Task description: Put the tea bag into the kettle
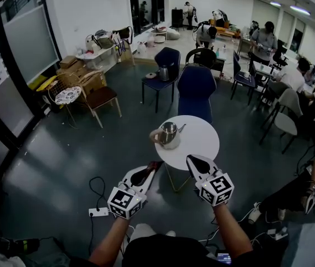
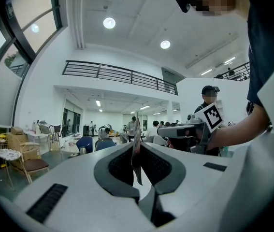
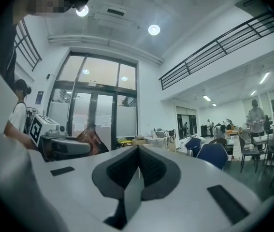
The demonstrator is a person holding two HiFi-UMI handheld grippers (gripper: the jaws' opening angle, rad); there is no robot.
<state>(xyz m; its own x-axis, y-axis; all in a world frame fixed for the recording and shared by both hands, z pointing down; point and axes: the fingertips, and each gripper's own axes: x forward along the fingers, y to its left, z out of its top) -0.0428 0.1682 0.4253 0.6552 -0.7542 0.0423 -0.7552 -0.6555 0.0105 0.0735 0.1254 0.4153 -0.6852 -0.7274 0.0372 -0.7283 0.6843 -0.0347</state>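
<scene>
A metal kettle [image 1: 169, 133] stands on the left part of a small round white table [image 1: 201, 144]. My left gripper [image 1: 154, 166] hovers just off the table's near left edge, shut on a thin reddish tea bag [image 1: 156, 163]. In the left gripper view the tea bag [image 2: 137, 154] stands edge-on, pinched between the two dark pads. My right gripper [image 1: 191, 159] is at the table's near edge, to the right of the left one, shut with nothing in it; the right gripper view shows its pads [image 3: 149, 170] pressed together. The kettle is out of both gripper views.
Two blue chairs [image 1: 196, 88] stand beyond the table, and the farther one [image 1: 165, 65] carries another kettle. A power strip [image 1: 98, 211] and cables lie on the dark floor at the left. Several people sit at desks on the right [image 1: 290, 77].
</scene>
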